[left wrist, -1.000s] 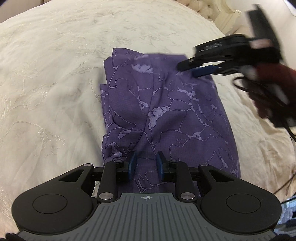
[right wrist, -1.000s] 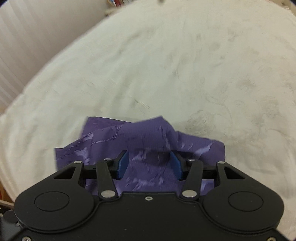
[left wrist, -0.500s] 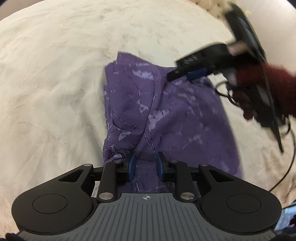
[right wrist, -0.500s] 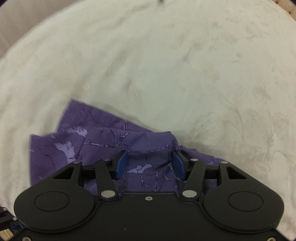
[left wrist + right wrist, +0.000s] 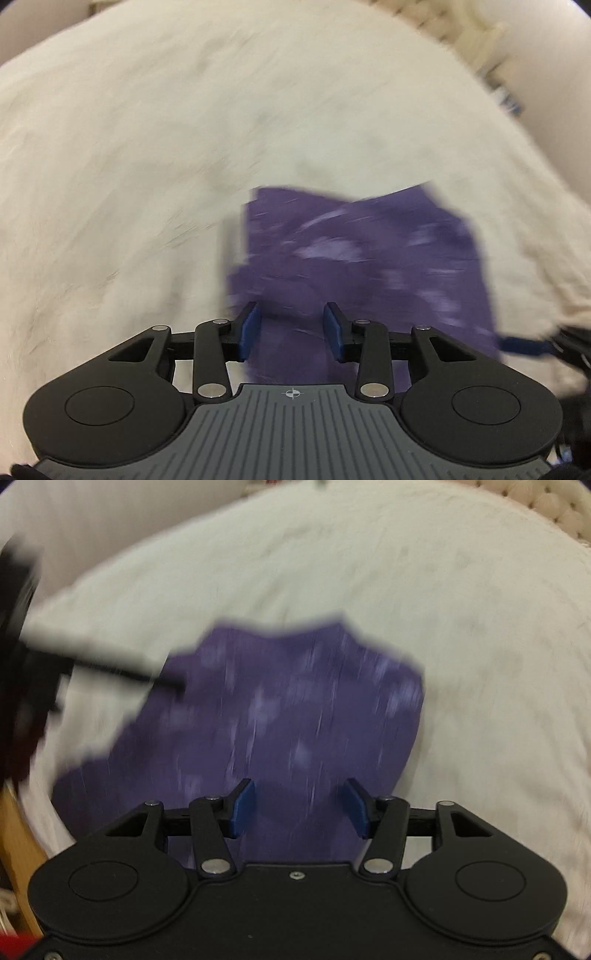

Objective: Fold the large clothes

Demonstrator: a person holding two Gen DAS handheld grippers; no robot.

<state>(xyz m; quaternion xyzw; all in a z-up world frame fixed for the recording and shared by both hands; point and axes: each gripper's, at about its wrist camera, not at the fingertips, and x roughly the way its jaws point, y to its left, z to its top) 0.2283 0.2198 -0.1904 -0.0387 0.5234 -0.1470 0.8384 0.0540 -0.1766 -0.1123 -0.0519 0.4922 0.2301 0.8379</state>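
One purple garment [image 5: 354, 266] on bedspread [image 5: 129, 166]; two grippers' jaws spreading, pinching nothing.

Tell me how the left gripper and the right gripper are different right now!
The left gripper has a gray ribbed body; the right gripper has a plain black one. The left gripper's blue pads stand closer together than the right gripper's. Both are opening above the folded purple cloth on the white bedspread, and neither pinches it.
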